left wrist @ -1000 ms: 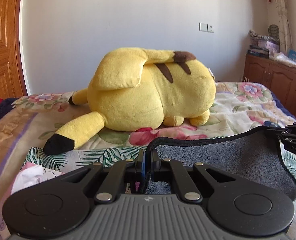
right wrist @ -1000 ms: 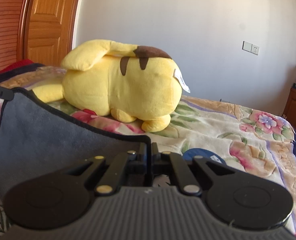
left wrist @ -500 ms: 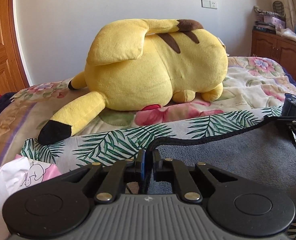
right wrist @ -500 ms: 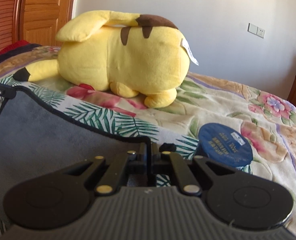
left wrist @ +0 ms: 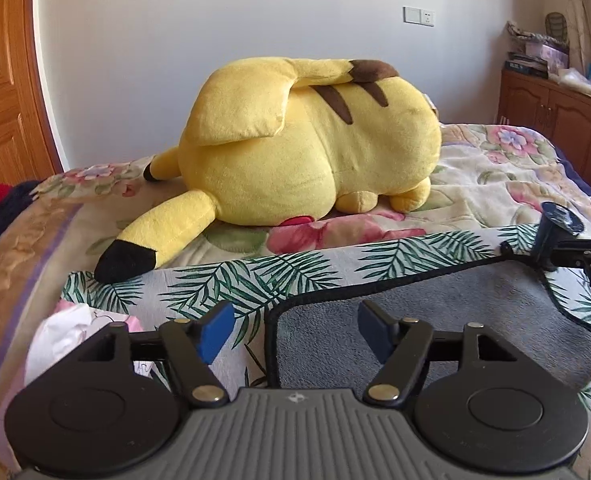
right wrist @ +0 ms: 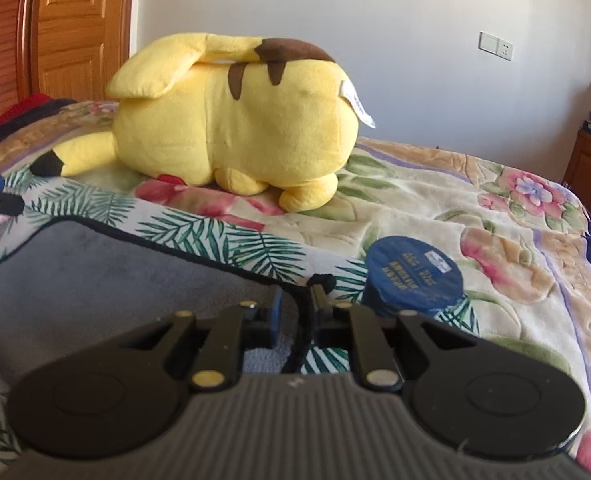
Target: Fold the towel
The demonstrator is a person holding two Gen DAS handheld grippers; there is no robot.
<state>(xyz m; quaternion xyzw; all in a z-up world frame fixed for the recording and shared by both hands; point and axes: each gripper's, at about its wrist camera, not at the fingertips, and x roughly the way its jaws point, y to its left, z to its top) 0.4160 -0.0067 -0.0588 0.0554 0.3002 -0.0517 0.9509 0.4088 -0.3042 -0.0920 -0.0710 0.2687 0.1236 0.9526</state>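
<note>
The grey towel [left wrist: 435,320] with a black hem lies flat on the leaf-print sheet of the bed; it also shows in the right wrist view [right wrist: 115,280]. My left gripper [left wrist: 291,334] is open, its blue pads spread on either side of the towel's near left corner, which lies loose between them. My right gripper [right wrist: 295,312] is partly open, with the towel's black-hemmed right corner standing in the narrow gap between the fingers. The right gripper's tip shows at the right edge of the left wrist view [left wrist: 567,256].
A big yellow plush toy [left wrist: 295,148] lies on the floral bedspread beyond the towel. A dark blue round lid or tub [right wrist: 411,276] sits just right of the right gripper. A pink-white packet [left wrist: 75,328] lies at the left. A wooden cabinet [left wrist: 555,116] stands at the right.
Both grippers lowered the towel edge onto the bed. My left gripper opened wide and let go of its corner. My right gripper's fingers parted slightly.
</note>
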